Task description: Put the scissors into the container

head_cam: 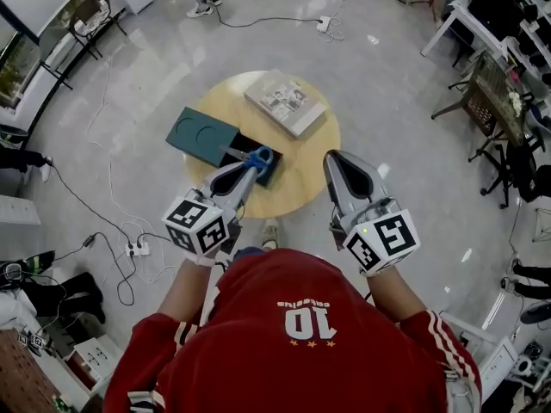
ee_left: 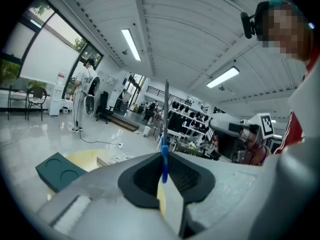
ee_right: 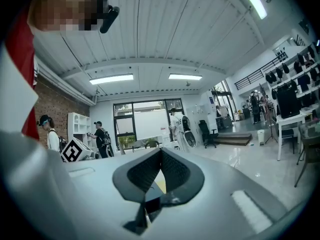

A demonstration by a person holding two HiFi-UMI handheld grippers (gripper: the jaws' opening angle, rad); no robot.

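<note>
A pair of scissors with blue handles (head_cam: 260, 157) is held over the near edge of the dark teal container (head_cam: 200, 133) on the round wooden table (head_cam: 310, 157). My left gripper (head_cam: 252, 169) is shut on them. In the left gripper view the blue handle (ee_left: 163, 160) sits pinched between the pads and the metal blades (ee_left: 166, 104) stick straight up; the container (ee_left: 59, 170) lies low at the left. My right gripper (head_cam: 343, 172) hovers at the table's right edge, apart from the scissors, its jaws together with nothing between them (ee_right: 160, 153).
A book (head_cam: 285, 101) lies on the far side of the table, behind the container. Cables and a power strip (head_cam: 138, 249) trail over the floor at the left. Desks and chairs (head_cam: 491, 93) stand at the right. People stand in the distance.
</note>
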